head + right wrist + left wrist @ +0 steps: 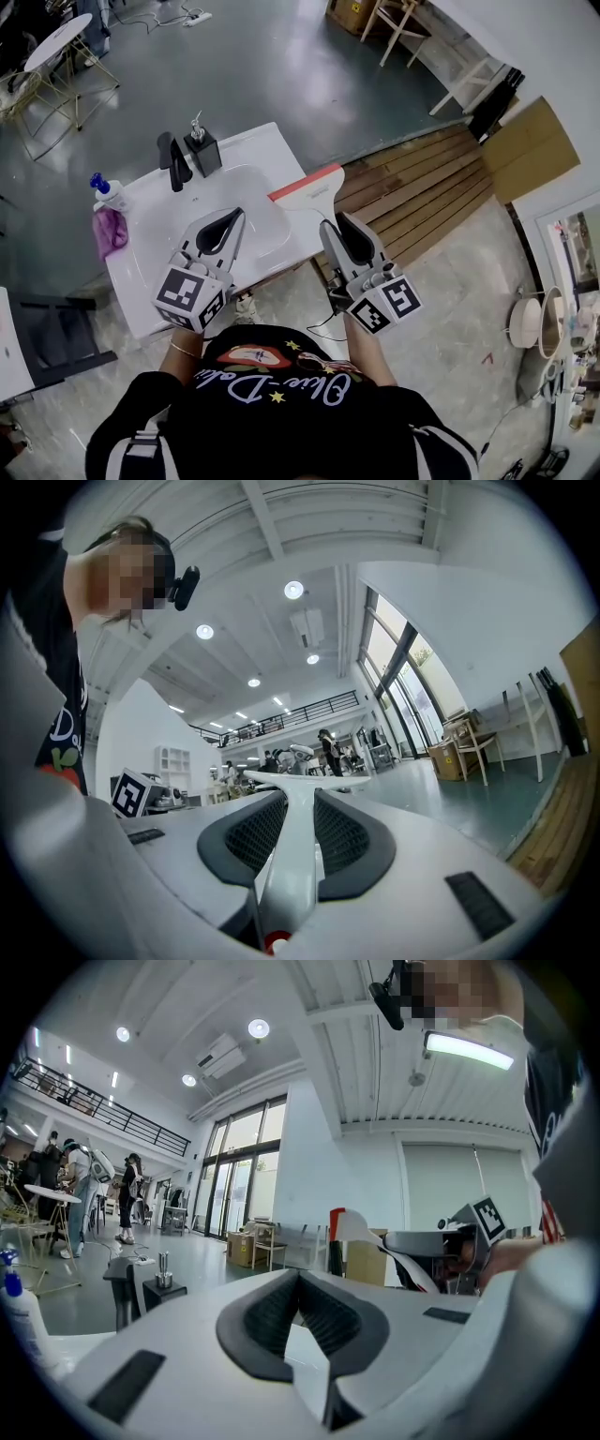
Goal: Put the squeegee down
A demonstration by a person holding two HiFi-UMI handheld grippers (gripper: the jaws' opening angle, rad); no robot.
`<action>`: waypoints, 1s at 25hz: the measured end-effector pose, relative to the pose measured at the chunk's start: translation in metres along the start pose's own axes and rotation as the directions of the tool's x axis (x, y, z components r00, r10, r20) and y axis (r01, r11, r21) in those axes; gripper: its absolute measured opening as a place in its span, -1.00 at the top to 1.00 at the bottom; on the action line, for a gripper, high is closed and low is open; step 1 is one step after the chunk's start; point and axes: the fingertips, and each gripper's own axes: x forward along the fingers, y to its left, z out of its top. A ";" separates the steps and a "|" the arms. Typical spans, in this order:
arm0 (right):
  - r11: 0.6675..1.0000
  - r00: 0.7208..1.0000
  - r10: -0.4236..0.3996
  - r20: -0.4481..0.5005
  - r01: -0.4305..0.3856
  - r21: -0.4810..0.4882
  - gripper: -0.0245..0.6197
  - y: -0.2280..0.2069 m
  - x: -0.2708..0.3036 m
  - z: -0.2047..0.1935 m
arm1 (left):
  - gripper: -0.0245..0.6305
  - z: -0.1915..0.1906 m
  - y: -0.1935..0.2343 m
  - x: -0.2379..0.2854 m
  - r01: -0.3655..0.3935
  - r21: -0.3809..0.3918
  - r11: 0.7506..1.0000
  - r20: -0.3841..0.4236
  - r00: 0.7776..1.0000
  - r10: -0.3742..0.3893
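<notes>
The squeegee (309, 190) is white with a red edge along its blade. Its handle (286, 855) runs between the jaws of my right gripper (343, 221), which is shut on it. The blade hangs in the air over the right end of the white washbasin counter (141, 291), level with its far right corner. From the left gripper view the squeegee (351, 1229) shows upright beside the right gripper (441, 1246). My left gripper (234, 216) hovers over the basin bowl, shut with nothing in it (300, 1283).
A black faucet (175, 161) and a black soap dispenser (201, 146) stand at the counter's far edge. A blue-capped bottle (106, 190) and a pink cloth (111, 231) sit at its left end. Wooden decking (422, 187) lies to the right, a dark chair (56, 342) to the left.
</notes>
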 end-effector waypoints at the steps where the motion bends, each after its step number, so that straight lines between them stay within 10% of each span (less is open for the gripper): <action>1: 1.000 1.000 -0.002 -0.002 0.002 0.000 0.56 0.000 0.002 0.000 | 0.94 0.000 0.002 0.001 0.003 -0.003 1.000 0.000 1.000 -0.003; 25: 0.999 0.998 -0.042 -0.039 0.041 -0.031 0.56 0.008 0.058 -0.010 | 0.94 0.000 0.054 0.002 0.052 -0.001 0.999 -0.006 0.999 -0.052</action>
